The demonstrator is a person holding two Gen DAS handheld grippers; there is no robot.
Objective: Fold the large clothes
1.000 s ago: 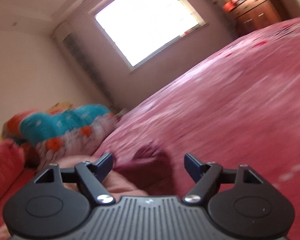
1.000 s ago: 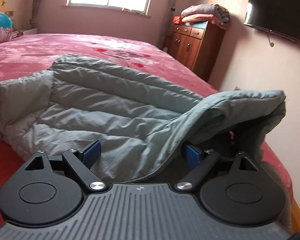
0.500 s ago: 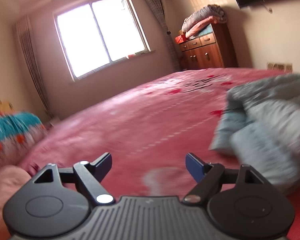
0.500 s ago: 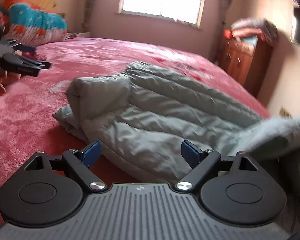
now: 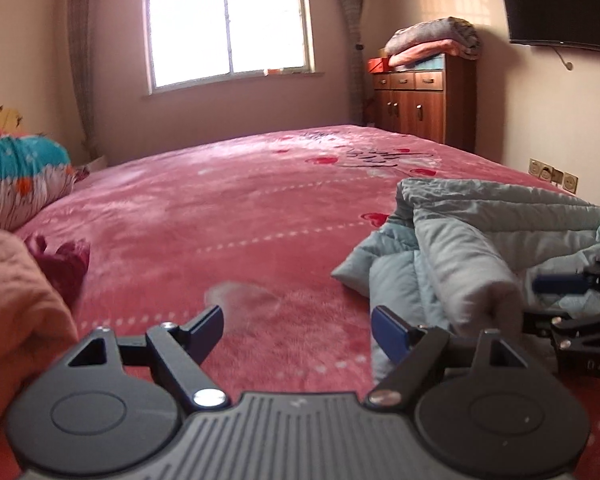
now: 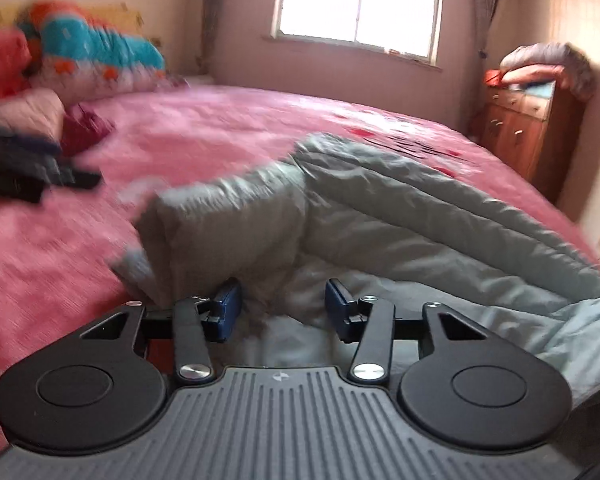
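Between the right tool's (image 6: 281, 307) closing jaws now lies the grey jacket (image 6: 380, 216) on the bed (image 6: 60, 248), while the left tool (image 5: 298, 330), swung round beside it, gapes empty, so another fold looks imminent.

One grey-blue quilted jacket (image 6: 400, 216), padded in stitched rows. It lies rumpled on the pink bed (image 6: 228, 136), right half of the frame, one part doubled over into a thick roll at centre left; lighter lining shows underneath.

white letters "das" show on the black right gripper (image 5: 560, 300). dark curly writing on the pink bedspread (image 5: 260, 208) is too blurry to read.
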